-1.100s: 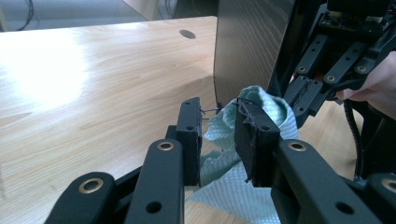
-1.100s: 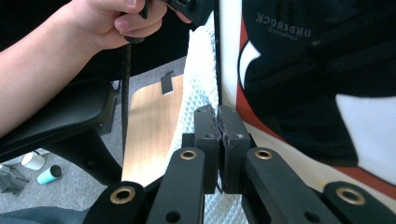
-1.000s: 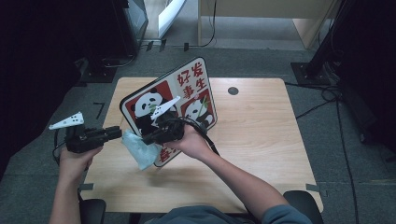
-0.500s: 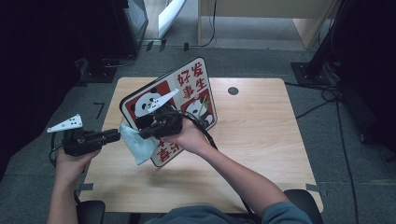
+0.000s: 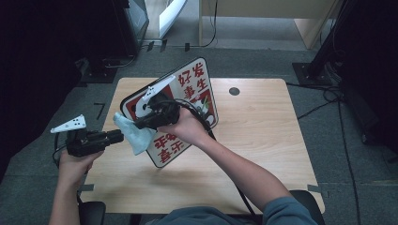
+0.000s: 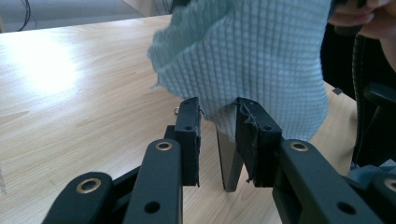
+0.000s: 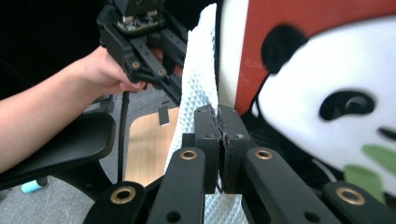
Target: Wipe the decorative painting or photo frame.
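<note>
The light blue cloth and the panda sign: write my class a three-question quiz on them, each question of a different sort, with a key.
1. True or false: the right gripper has its jaws closed on the light blue cloth.
2. Multiple choice: how do the left gripper jaws stand? A) open, with the cloth hanging just ahead of them; B) clamped on the sign's edge; C) shut on a pen.
3. Fill in: the panda sign stands tilted on the wooden ____.

Key: 1 true; 2 A; 3 table.
</note>
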